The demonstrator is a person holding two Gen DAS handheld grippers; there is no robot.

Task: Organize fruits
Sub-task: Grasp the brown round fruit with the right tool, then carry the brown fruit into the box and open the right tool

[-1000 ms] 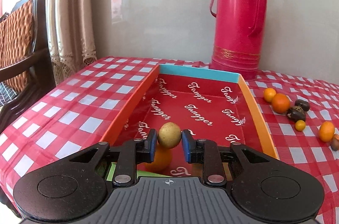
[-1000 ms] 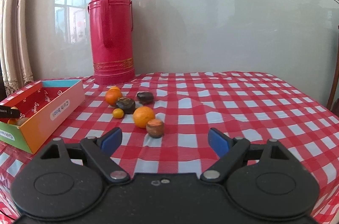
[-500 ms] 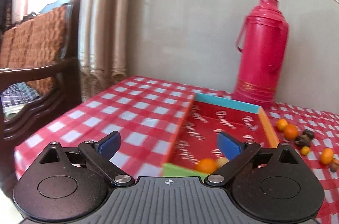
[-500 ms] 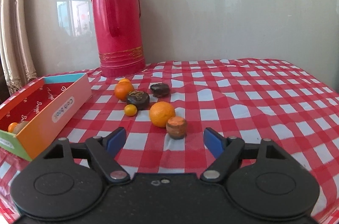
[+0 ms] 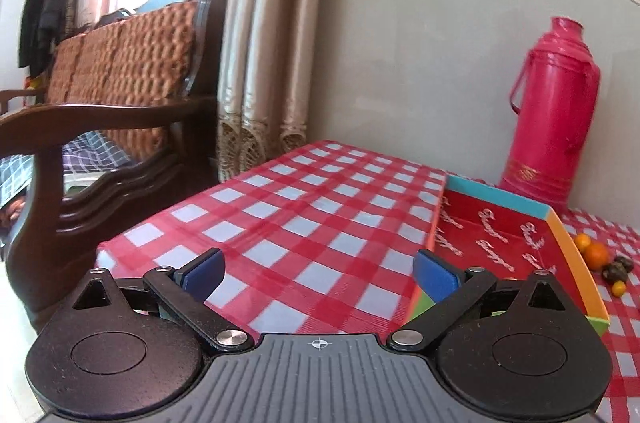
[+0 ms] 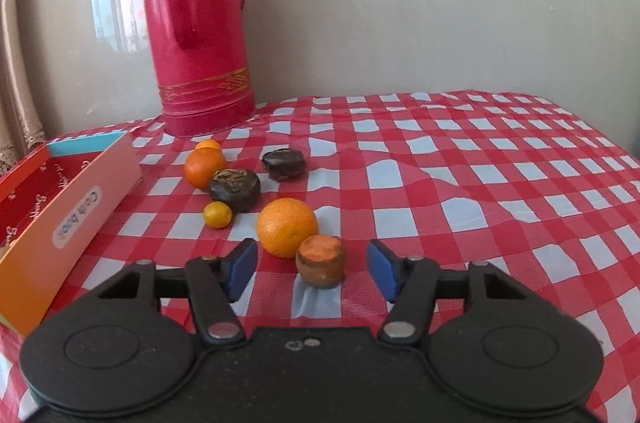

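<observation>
The right gripper (image 6: 312, 265) hovers low over the red-checked tablecloth (image 6: 480, 183) with its jaws spread wide and nothing held. Between its blue pads (image 6: 240, 265) sits a small brown fruit with an orange cut top (image 6: 321, 261), not yet in contact with either pad. A large orange (image 6: 287, 227) lies touching or just behind that fruit on its left.

The step in hand appears to be the pickup of the brown fruit. Recommended procedure:

1. Centre the fruit between the pads before closing; it now sits slightly toward the right of the gap.
2. Advance only until the pads flank its widest part (the orange behind it may be nudged and roll if the left pad travels further).
3. Close gently; the skin looks soft.

Remaining loose fruit: a second orange (image 6: 205, 167) with a smaller one (image 6: 208, 144) behind it, two dark wrinkled fruits (image 6: 235, 189) (image 6: 284, 163), and a small yellow citrus (image 6: 218, 215). All lie near the open cardboard box (image 6: 76, 199), which stands to the left, in front of the red thermos flask (image 6: 196, 15).

The left gripper (image 5: 318, 273) is fully spread and empty, held off the box's left side above the cloth. Box contents are hidden from both views.
</observation>
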